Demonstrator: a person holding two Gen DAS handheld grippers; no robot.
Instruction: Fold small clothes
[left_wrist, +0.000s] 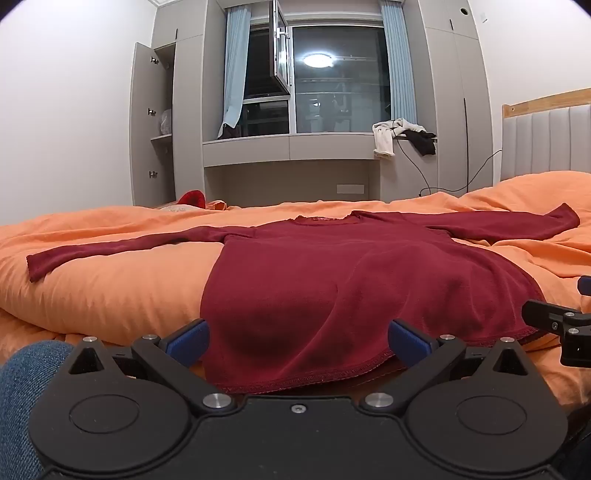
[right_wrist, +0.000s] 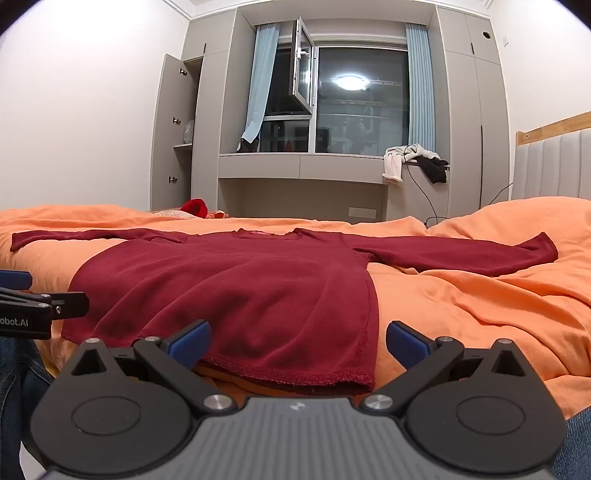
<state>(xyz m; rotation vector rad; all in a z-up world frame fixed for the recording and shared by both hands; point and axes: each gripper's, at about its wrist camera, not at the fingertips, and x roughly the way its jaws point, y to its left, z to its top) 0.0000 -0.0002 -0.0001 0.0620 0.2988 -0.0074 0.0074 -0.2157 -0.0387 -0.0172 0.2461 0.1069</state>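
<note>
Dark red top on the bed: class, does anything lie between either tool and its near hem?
Nothing visible does. The left tool and right tool are both open, right at the hem of the dark red top, spread flat on the orange bedding.

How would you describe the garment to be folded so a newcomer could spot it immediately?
Start at the bed covered by an orange duvet. Spread flat across it lies a dark red long-sleeved top, sleeves stretched out sideways. No other garment lies flat on the bed.
</note>
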